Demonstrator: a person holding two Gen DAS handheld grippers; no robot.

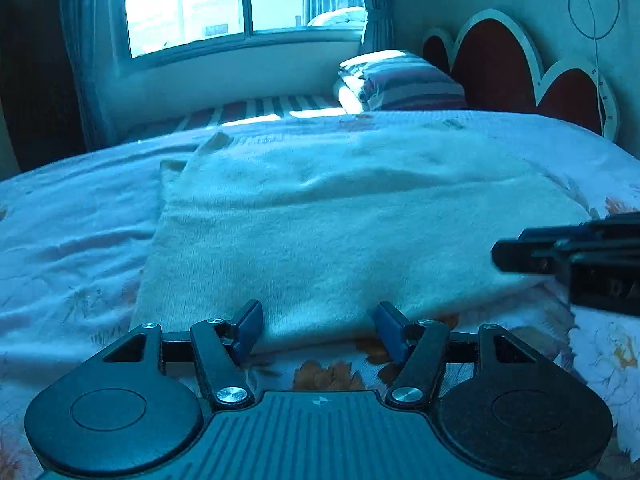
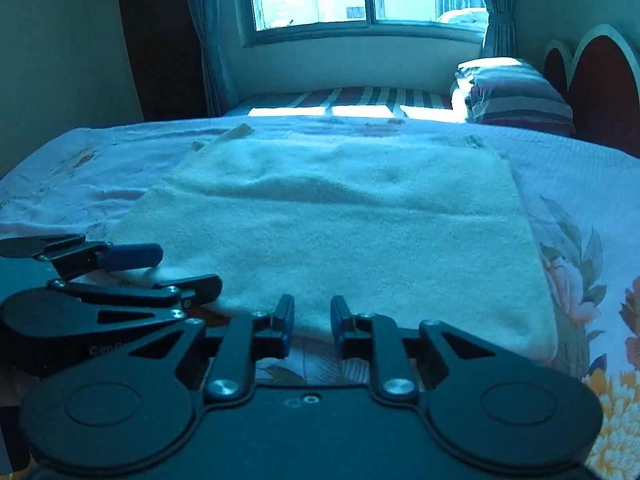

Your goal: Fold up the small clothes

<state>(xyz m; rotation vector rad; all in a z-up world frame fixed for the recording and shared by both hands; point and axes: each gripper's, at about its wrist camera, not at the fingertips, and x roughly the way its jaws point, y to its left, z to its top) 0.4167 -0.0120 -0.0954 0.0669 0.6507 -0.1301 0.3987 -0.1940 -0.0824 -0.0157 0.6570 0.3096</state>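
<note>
We see a pale knit garment (image 1: pixel 340 220) lying flat on the bed (image 1: pixel 72 240), spread over the flowered sheet, its near hem facing both cameras. Our left gripper (image 1: pixel 318 330) sits at that near hem with its blue pads wide apart; the hem's folded edge lies between them, but the pads do not press on it, so it holds nothing. In the right wrist view the same gripper (image 2: pixel 160 268) shows from the side at the garment's (image 2: pixel 340 232) near left corner, one finger above the cloth edge and one below. Our right gripper (image 2: pixel 312 324) is at the near hem further right, its pads only narrowly parted, with the cloth edge just ahead of the tips and a strip of sheet visible in the gap; it grips nothing. Beyond the garment, a striped pillow (image 1: pixel 404 80) rests by the headboard (image 1: pixel 500 64), under the window (image 1: pixel 240 0).
</note>
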